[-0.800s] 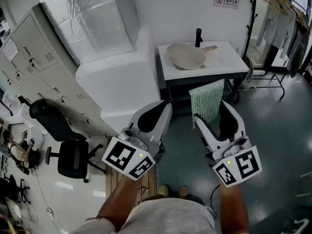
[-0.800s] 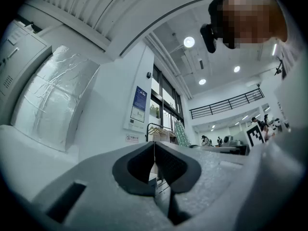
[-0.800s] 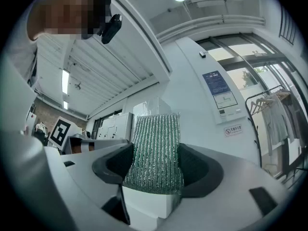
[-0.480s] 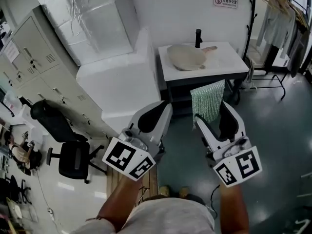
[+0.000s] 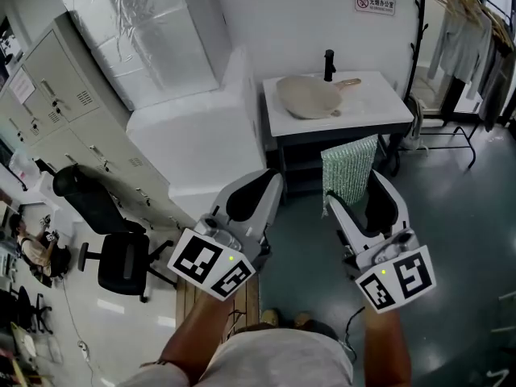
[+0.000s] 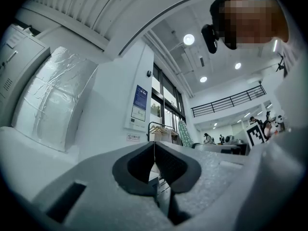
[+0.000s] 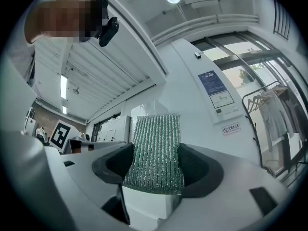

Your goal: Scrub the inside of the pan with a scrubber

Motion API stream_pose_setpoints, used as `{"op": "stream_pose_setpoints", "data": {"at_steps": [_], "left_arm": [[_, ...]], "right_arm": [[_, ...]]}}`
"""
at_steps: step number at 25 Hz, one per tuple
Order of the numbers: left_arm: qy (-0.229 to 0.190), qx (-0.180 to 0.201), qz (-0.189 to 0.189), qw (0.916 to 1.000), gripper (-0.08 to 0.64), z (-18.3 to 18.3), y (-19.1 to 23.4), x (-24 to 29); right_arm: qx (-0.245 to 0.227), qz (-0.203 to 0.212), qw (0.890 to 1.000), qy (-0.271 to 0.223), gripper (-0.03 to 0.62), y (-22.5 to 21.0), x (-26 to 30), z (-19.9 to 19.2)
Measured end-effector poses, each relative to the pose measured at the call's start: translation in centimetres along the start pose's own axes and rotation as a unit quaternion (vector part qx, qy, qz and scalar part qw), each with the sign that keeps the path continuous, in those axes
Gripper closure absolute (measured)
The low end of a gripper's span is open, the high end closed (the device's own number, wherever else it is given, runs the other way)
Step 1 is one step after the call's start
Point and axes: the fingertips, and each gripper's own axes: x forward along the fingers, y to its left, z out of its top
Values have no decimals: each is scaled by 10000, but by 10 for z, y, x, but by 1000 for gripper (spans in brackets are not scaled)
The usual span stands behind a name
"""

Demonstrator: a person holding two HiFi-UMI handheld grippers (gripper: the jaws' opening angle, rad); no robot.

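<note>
A beige pan (image 5: 307, 97) with a wooden handle lies on the white table (image 5: 379, 103) far ahead of me, below a black faucet (image 5: 329, 64). My right gripper (image 5: 351, 185) is shut on a green scrubber (image 5: 349, 171), which stands up between its jaws; the right gripper view shows the same scrubber (image 7: 158, 153) held upright by the right gripper (image 7: 159, 170). Beside it, my left gripper (image 5: 262, 185) is shut with nothing in it, and in the left gripper view the left gripper (image 6: 155, 163) has its pads pressed together. Both grippers are held well short of the table.
A big white block (image 5: 197, 139) stands left of the table, with grey lockers (image 5: 72, 127) and a black office chair (image 5: 113, 248) further left. A clothes rack (image 5: 459, 39) with hanging garments is at the right. Dark floor (image 5: 459, 208) lies between me and the table.
The view has shifted slightly, so the table and pan sit a little lower and further right. Both grippers keep their pose, the right one still holding the scrubber.
</note>
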Motion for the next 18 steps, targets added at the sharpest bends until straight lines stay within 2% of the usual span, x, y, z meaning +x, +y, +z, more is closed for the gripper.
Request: {"op": "stream_pose_setpoints", "data": {"at_steps": [10,18], "left_arm": [[55,71,217,9997,541,-11,-11,19],[85,92,325,9994,541,-18,-11,29]], "right_arm": [[40,187,9998,103,288,-29,-13,-6],[69,175,9997,124,288,-48,-16,-10]]}}
